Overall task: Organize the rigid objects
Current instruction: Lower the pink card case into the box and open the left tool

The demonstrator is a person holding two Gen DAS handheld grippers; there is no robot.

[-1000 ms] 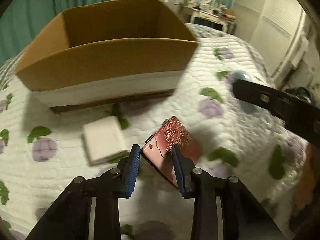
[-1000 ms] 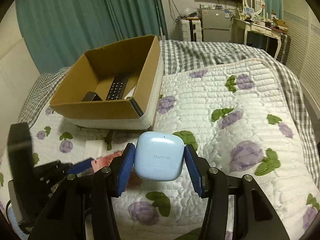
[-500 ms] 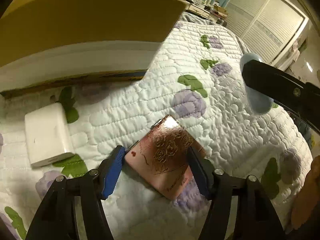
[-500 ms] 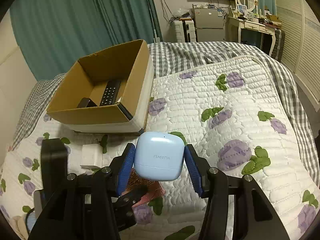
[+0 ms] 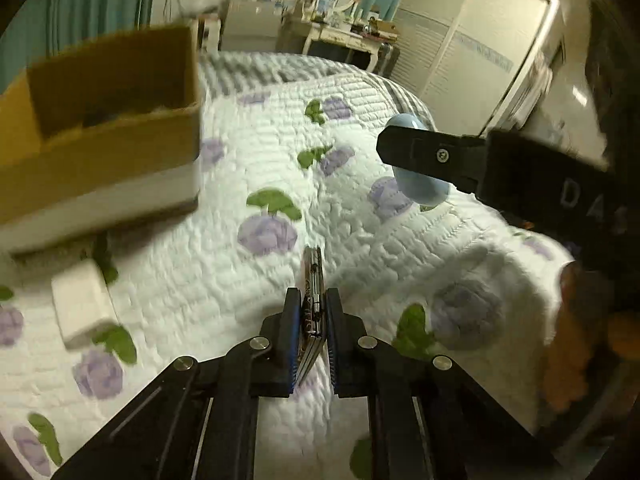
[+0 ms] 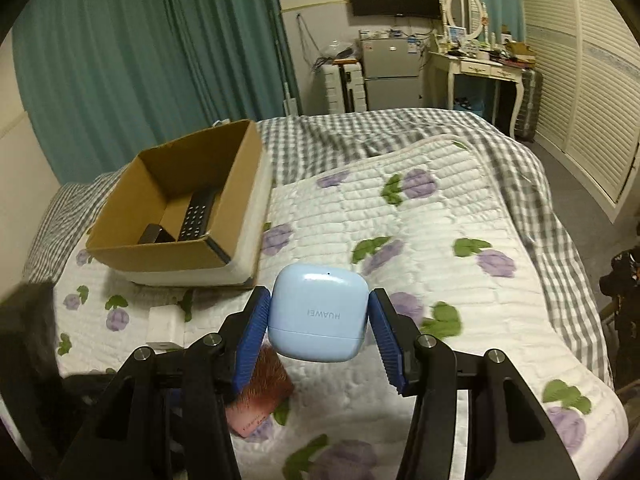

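Observation:
My left gripper (image 5: 312,304) is shut on a thin pink rose-patterned case (image 5: 312,280), held edge-on above the quilt; the case also shows in the right wrist view (image 6: 264,396). My right gripper (image 6: 318,320) is shut on a light blue Huawei earbud case (image 6: 318,312), held in the air over the bed; it also shows in the left wrist view (image 5: 420,172). An open cardboard box (image 6: 160,252) stands at the far left of the bed, with a black remote (image 6: 196,216) and a dark block (image 6: 154,234) inside.
A white rectangular block (image 5: 82,308) lies on the quilt in front of the box; it also shows in the right wrist view (image 6: 162,324). The flowered quilt (image 6: 420,240) covers the bed, whose edge drops off at the right. A dresser (image 6: 480,68) stands beyond.
My left gripper has shut on the pink case, lifted it and turned it edge-on. My right gripper has risen a little with the earbud case.

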